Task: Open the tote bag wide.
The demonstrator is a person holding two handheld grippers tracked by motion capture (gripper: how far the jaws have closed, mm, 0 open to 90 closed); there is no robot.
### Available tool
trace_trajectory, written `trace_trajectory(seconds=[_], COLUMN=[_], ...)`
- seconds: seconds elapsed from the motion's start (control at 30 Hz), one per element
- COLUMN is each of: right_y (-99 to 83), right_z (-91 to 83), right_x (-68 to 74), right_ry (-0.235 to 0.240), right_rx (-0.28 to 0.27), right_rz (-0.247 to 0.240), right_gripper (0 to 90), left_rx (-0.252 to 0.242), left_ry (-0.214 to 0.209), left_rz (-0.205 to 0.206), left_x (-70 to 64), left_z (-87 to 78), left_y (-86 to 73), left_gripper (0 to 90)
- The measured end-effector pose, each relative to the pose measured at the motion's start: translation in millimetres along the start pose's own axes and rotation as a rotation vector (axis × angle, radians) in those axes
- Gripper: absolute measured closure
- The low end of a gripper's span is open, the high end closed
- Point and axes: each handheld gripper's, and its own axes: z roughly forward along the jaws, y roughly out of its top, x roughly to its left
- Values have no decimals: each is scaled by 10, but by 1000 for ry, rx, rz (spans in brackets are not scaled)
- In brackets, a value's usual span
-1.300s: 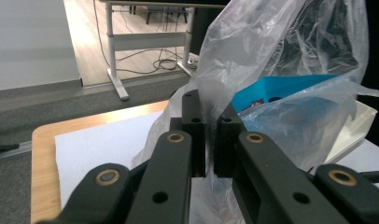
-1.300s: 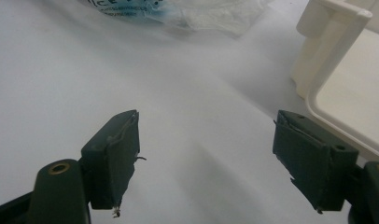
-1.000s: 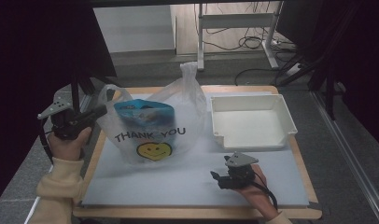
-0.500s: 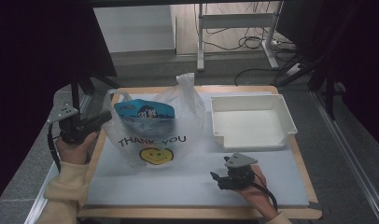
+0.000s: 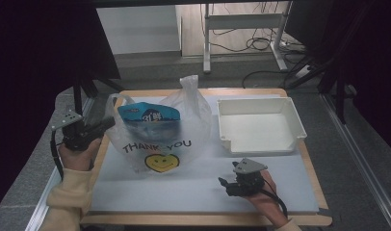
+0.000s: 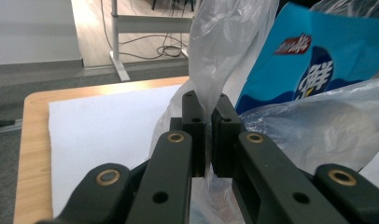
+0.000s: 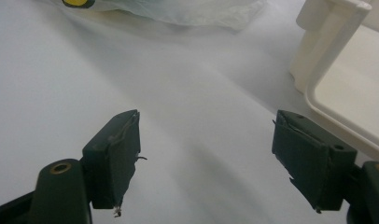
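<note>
The left gripper (image 6: 207, 135) is clamped on the handle of the plastic bag (image 5: 160, 139), which sits left of centre on the table (image 5: 290, 192) holding a blue packet (image 5: 148, 115). The right gripper (image 7: 206, 163) rests nearby, jaws apart.

The plastic bag (image 5: 160, 139) reads "THANK YOU".

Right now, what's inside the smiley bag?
Inside the plastic bag stands a blue snack packet, its top poking out. The left claw pinches the bag's handle. The packet's lower part and anything underneath are blurred by the plastic.
</note>
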Motion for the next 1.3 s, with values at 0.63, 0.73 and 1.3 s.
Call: trace_trajectory(seconds=[0.63,0.73,1.3], right_y=[40,95,1243], right_z=[-80,-161,-410], right_x=[39,42,10], right_ry=[-14,-8,-8], right_rx=[-36,-78,-279], right_rz=[-34,-19,-32], right_gripper=[273,286,270], left_rx=[74,70,40], left_ry=[-9,-8,-18], left_rz=[4,3,-7], left_x=[-39,-35,33], left_z=[166,157,63], left_y=[-213,-207,-176], left_gripper=[865,865,869])
